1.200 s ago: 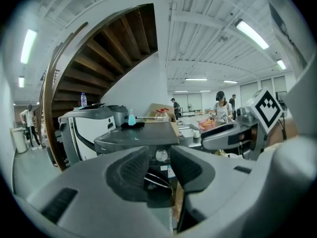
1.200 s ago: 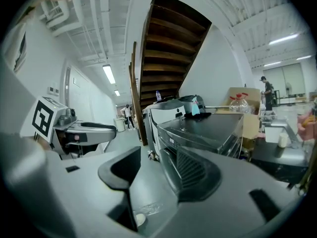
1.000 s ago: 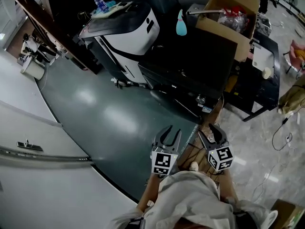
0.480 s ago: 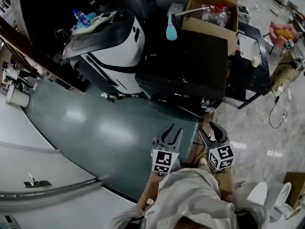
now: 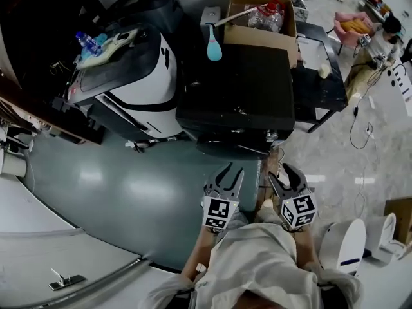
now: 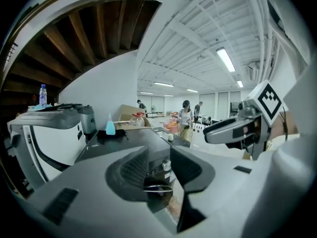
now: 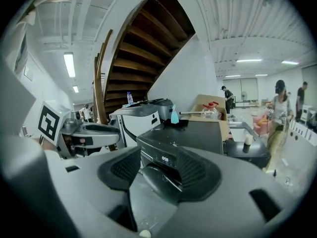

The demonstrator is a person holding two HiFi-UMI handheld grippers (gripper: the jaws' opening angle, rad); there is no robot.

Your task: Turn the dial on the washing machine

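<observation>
— What have the two grippers got hold of?

— Nothing. The left gripper point(image 5: 230, 170) has its jaws spread in a V, and looking along them there's only air between the pads. The right gripper point(image 5: 286, 174) has its jaws a little apart too, and it's just as bare. They hang side by side, held out in front of the person.

— And the dial?

— The dial point(image 6: 167, 165) is a small silver knob toward the right end of the front panel of the black washing machine point(image 5: 239, 76), above the round door point(image 5: 225, 148). It's well ahead of both grippers, and neither touches the machine. Through the left jaws the dial sits almost in line. Through the right ones I see the lit display point(image 7: 164, 158) instead.

— So what could go wrong?

— Mostly the aim, I'd say. The knob is small and looks smooth, so jaws closing off-centre could slide off it and turn nothing. Come in too low and a jaw knocks the door. Drift left and it lands on the display.

— Anything on top to worry about?

— A blue spray bottle point(image 5: 214, 44) stands at the back of the lid, next to a cardboard box point(image 5: 257, 15). It's far from the panel, so only a high, careless reach would tip it. The white machine point(image 5: 138, 85) on the left is out of the way.
</observation>
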